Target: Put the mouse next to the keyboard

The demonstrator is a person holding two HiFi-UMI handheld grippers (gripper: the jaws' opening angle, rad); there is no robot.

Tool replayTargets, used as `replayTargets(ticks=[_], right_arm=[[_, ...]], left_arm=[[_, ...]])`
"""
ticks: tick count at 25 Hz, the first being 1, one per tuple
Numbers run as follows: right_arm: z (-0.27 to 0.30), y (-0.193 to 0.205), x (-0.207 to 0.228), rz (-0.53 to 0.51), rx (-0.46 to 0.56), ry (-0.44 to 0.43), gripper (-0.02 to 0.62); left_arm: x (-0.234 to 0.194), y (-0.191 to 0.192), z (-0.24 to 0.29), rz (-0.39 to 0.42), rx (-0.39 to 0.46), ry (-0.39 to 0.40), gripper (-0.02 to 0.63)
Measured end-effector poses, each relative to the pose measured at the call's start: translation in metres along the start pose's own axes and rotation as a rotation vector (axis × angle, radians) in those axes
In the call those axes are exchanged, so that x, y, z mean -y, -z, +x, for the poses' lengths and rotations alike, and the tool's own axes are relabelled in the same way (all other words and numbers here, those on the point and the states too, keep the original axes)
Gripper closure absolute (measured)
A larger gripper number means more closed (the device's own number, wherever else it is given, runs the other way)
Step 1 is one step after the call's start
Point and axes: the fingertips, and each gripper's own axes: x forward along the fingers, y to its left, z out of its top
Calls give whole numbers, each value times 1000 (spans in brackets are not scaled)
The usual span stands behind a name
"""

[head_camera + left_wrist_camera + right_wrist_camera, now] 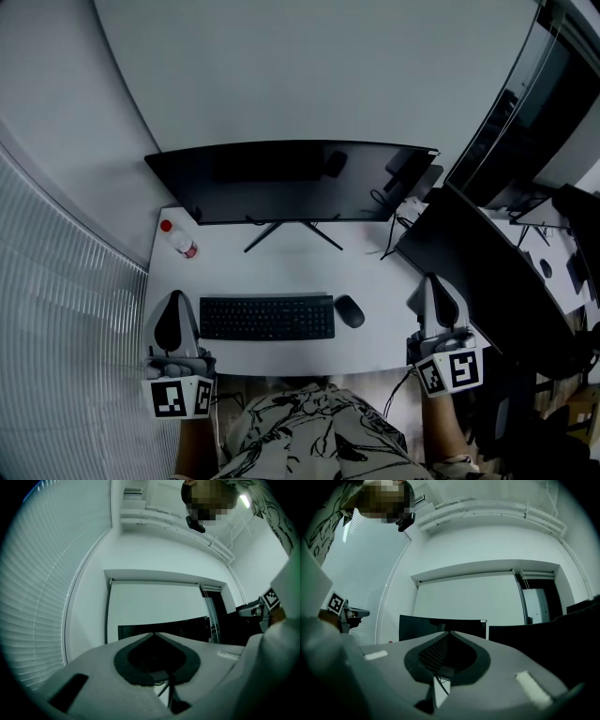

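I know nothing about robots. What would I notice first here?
The wide dark monitor across the back of the white desk stands out first, with a black keyboard before it and a mouse just right of that. At the near edge, the left gripper and right gripper flank the keyboard, both shut and empty.

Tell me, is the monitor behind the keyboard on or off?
Apparently off: the monitor has a dark screen all over, with only faint reflections.
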Motion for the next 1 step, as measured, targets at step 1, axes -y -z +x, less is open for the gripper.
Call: replayTargets(ticks=[1], right_arm=[[0, 1, 0, -1, -1, 0, 591]], left_arm=[[0, 0, 0, -1, 0, 1, 609]])
